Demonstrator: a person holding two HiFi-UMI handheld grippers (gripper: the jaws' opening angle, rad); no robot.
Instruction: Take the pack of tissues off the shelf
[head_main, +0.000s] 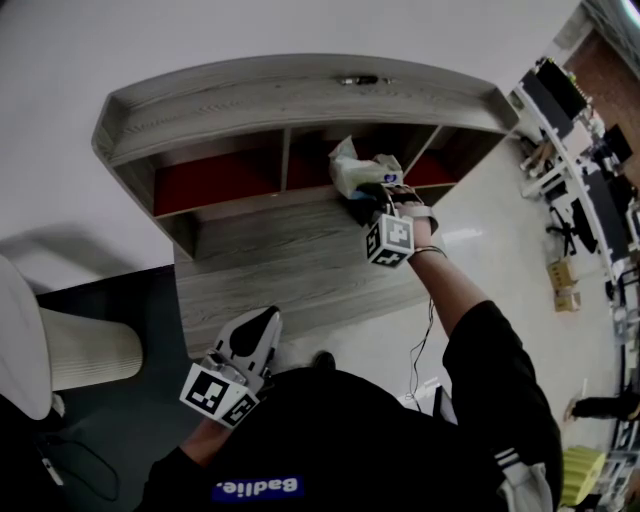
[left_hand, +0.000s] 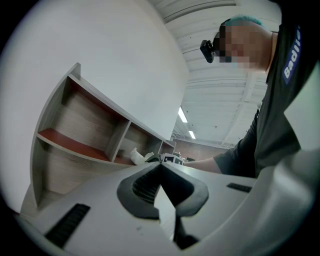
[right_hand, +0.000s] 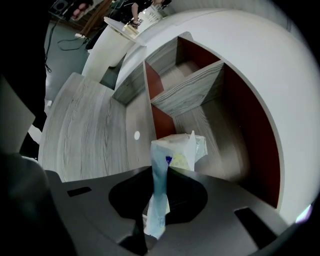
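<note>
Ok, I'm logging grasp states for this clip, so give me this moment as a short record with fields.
shelf: wooden, three compartments, red inside
pack of tissues: at the middle compartment's mouth
right claw: shut on the pack's edge
left claw: shut, empty
task: pack gripped, not yet away from the shelf

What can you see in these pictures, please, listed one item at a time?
shelf: one, grey wood with red backs, against the white wall
pack of tissues: one, pale green and white, at the middle compartment's mouth
ribbed cylinder: one, cream, left of the shelf
cardboard box: one, brown, far right in the head view
left gripper: one, white, shut and empty, near the person's body
right gripper: one, dark, shut on the pack
right arm: one, black sleeve, stretched toward the shelf
</note>
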